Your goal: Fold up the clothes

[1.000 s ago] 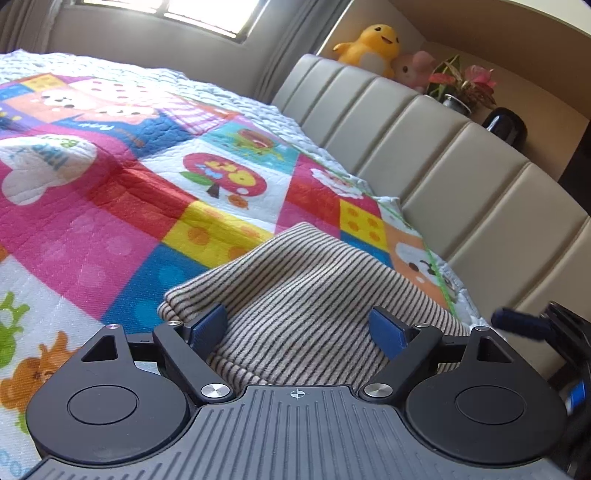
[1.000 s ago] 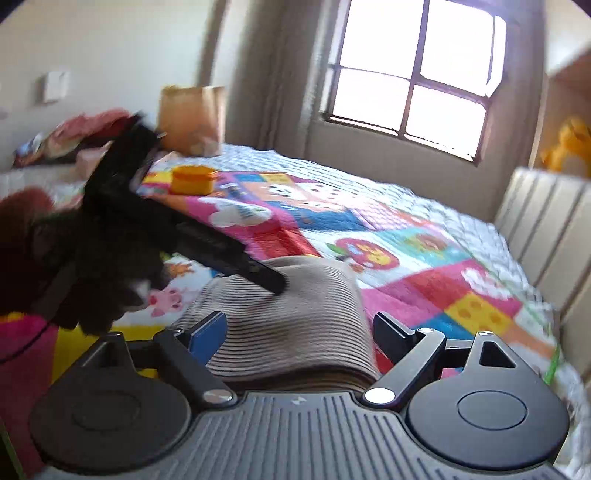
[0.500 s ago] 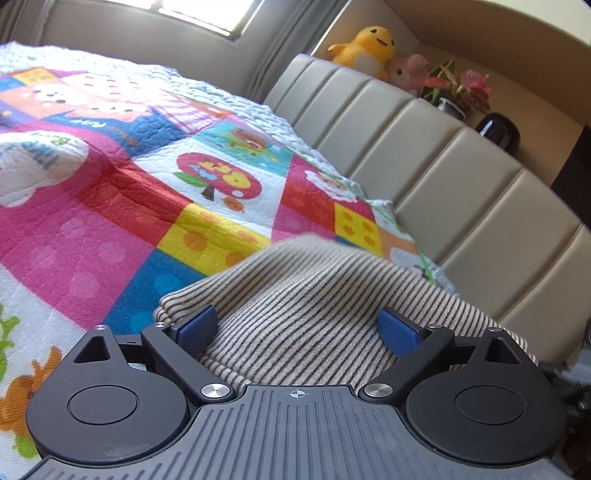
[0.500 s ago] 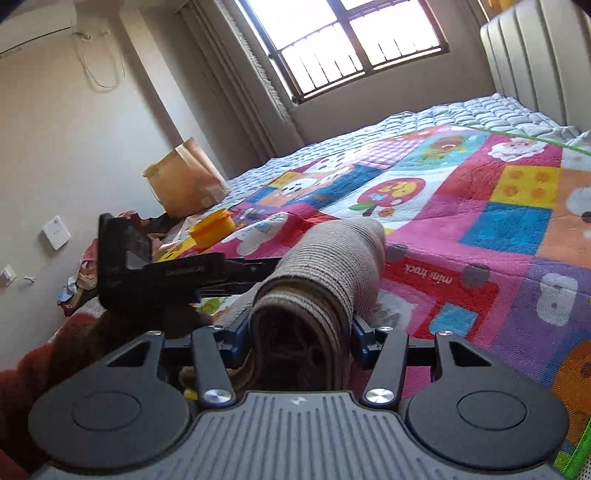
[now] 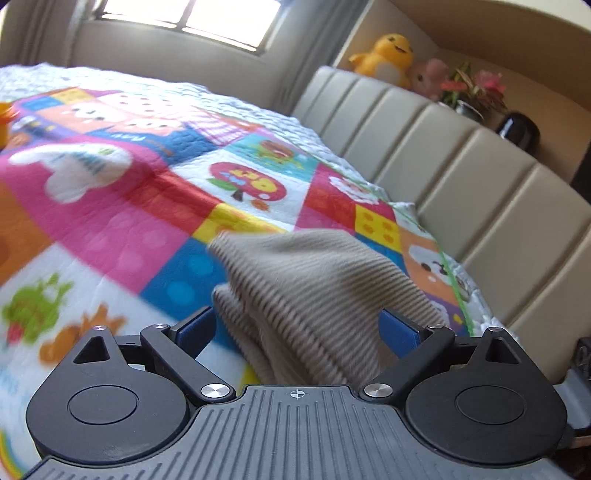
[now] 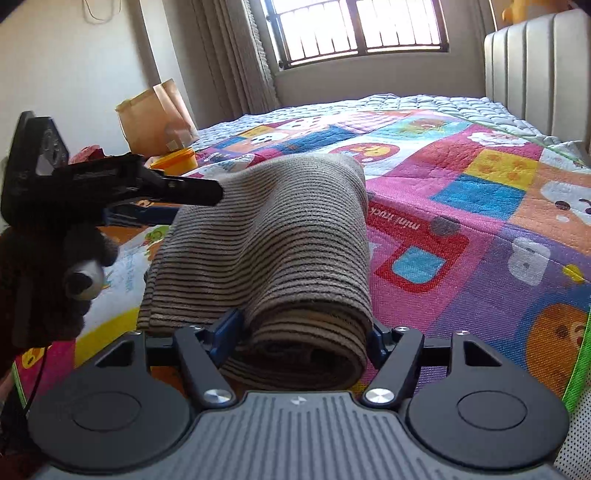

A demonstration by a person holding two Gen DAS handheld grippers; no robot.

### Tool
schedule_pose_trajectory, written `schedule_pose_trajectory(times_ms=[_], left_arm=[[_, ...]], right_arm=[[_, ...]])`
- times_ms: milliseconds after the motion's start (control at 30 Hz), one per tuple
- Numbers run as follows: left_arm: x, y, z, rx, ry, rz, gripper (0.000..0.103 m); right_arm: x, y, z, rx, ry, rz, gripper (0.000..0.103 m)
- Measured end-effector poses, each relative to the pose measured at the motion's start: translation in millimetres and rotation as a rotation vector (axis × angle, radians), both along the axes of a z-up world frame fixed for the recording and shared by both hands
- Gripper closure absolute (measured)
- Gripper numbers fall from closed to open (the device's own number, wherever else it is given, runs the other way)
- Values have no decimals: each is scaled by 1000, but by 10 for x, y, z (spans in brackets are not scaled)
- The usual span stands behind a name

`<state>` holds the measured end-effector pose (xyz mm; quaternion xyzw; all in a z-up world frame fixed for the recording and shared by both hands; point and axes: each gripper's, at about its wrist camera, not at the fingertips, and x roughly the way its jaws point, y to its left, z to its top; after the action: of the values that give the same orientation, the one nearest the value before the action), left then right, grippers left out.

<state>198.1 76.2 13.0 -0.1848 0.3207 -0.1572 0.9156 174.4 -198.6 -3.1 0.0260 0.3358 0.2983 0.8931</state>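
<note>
Right wrist view: right claw [image 6: 301,330] low over the bed, its jaws opening, the rolled end of the striped garment [image 6: 269,240] between the blue pads [image 6: 227,328]; the pads sit right against the roll's sides, whether they still press I cannot tell. Garment is beige with thin dark stripes, folded into a thick bundle, lying on the patchwork quilt [image 6: 461,206] and running away from the claw toward the window [image 6: 360,31]. Left claw [image 6: 207,192] enters from the left, held in a dark-gloved hand [image 6: 55,266], one finger tip over the bundle's far left edge. Left wrist view: left claw [image 5: 297,326] spread wide, striped cloth [image 5: 317,291] lying loose between the pads, clear of the left one. Beyond: padded headboard [image 5: 461,173], yellow plush toy [image 5: 391,55] on the ledge, paper bag [image 6: 155,114] by the curtain.
</note>
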Motion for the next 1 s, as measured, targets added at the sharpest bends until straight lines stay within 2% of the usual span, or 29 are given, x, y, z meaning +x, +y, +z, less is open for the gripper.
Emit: schedule_pose_trajectory(times_ms=[167,333,400,533,600,667,767,833,867,900,1000], left_arm=[[-13,-53,-257,-9,83,-5,3],[-2,-78,-305,7,69,-23,1],[-23,-93,-325,14,59,-29,1],[-65,-118,-351,25,35,-39,0],[-80,-130,-368,34,22,-48,0],[-95,-130,-382,34,10,-54,0],[-99,-110,-406,20,4,-60,0],[-94,-114,-413,24,3,-64,0],[-94,-122,-412,30,1,-65,0],[-98,-126,-412,33,-2,-67,0],[-94,-110,-418,21,-5,-72,0]], right_arm=[[-17,-14,-17,2,-1,-2,33],[-10,-191,259,37,-27,-5,24],[104,-270,433,81,-35,-19,20],[532,-200,659,109,-21,-28,19],[805,-115,652,131,26,-28,19],[1089,-36,557,173,114,-43,19],[1441,81,250,196,267,-88,18],[1522,111,39,220,337,-100,19],[1533,112,-44,242,360,-102,27],[1492,96,-42,271,348,-91,32],[1233,146,186,256,200,-19,39]])
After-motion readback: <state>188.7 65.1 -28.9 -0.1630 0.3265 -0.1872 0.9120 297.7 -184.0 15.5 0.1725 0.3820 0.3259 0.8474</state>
